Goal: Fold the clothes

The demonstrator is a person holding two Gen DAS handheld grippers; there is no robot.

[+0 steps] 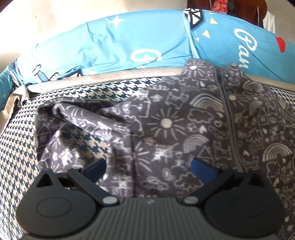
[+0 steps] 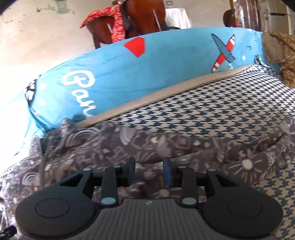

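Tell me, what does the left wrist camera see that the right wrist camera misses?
Only the left wrist view shows the grey garment's collar and front seam, plus a white star on the blue sheet. Only the right wrist view shows a red-striped aeroplane print and wooden furniture behind. Both show the doodle-print garment on the houndstooth cover, with open fingers above it.

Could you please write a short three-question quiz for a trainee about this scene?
1. True or false: the left gripper grips the garment.
2. The bedding behind the garment is: A red, B blue, C green.
3. What pattern has the cover under the garment?

Key: 1 false, its jaws stand wide open. 2 B. 3 houndstooth.
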